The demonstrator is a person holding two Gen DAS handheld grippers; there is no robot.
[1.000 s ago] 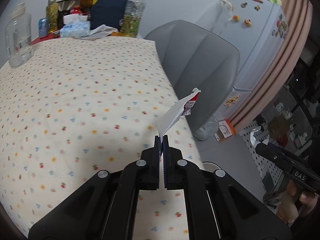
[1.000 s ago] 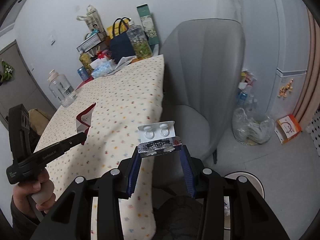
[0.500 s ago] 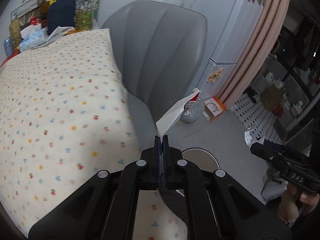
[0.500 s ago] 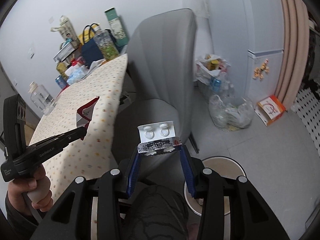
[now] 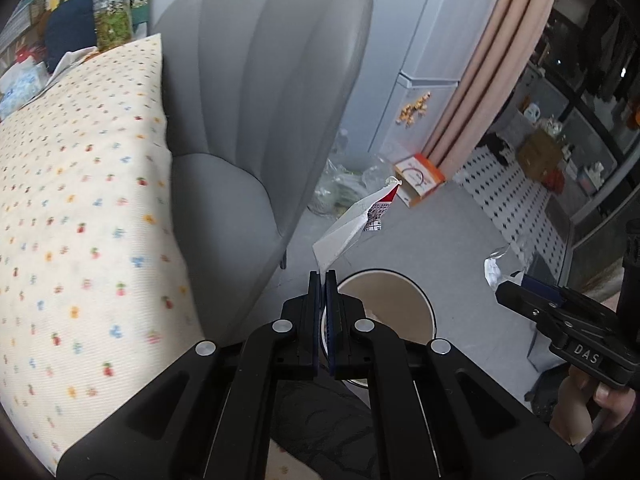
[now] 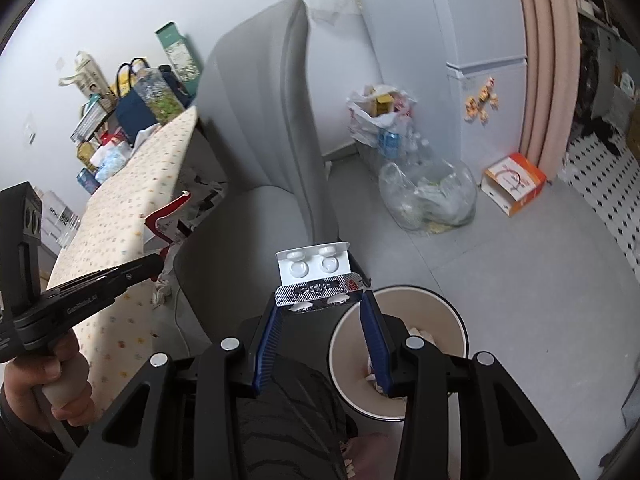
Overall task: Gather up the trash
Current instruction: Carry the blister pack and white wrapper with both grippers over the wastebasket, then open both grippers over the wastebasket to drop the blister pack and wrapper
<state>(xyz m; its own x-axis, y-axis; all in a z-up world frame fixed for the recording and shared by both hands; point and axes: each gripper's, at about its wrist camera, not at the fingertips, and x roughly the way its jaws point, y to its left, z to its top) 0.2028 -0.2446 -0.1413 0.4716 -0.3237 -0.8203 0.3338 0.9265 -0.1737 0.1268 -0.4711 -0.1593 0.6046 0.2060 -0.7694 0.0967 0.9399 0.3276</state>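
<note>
Low in the centre of the left wrist view, the left gripper (image 5: 323, 276) has its jaws pressed together on the bottom edge of a torn white wrapper with a red printed corner (image 5: 352, 226), which stands up from the fingertips and leans toward the upper right of the frame. Directly beyond and right of the jaws sits a round beige waste bin with a dark rim (image 5: 420, 300), its mouth partly covered by the gripper body. At the right edge of that view the right gripper (image 5: 500, 280) shows from the side, with a crumpled bit of foil at its tip.

Centre frame in the right wrist view, the right gripper (image 6: 320, 304) holds a silver foil blister pack of white pills (image 6: 316, 276) crosswise: the pack spans the gap between the blue-padded fingers (image 6: 267, 340), each end touching a pad, and its white upper flap rises above the fingertips. The waste bin (image 6: 452, 312) lies at lower right, just beside and partly behind the right finger, with pale crumpled scraps inside. At left, the left gripper (image 6: 156, 266) carries the wrapper (image 6: 162, 224) next to the edge of a table with a dotted cream cloth (image 6: 132, 216). A grey padded chair (image 6: 264, 128) fills the middle ground, and a clear plastic bag of rubbish (image 6: 430, 198) rests on the grey floor at upper right.
</note>
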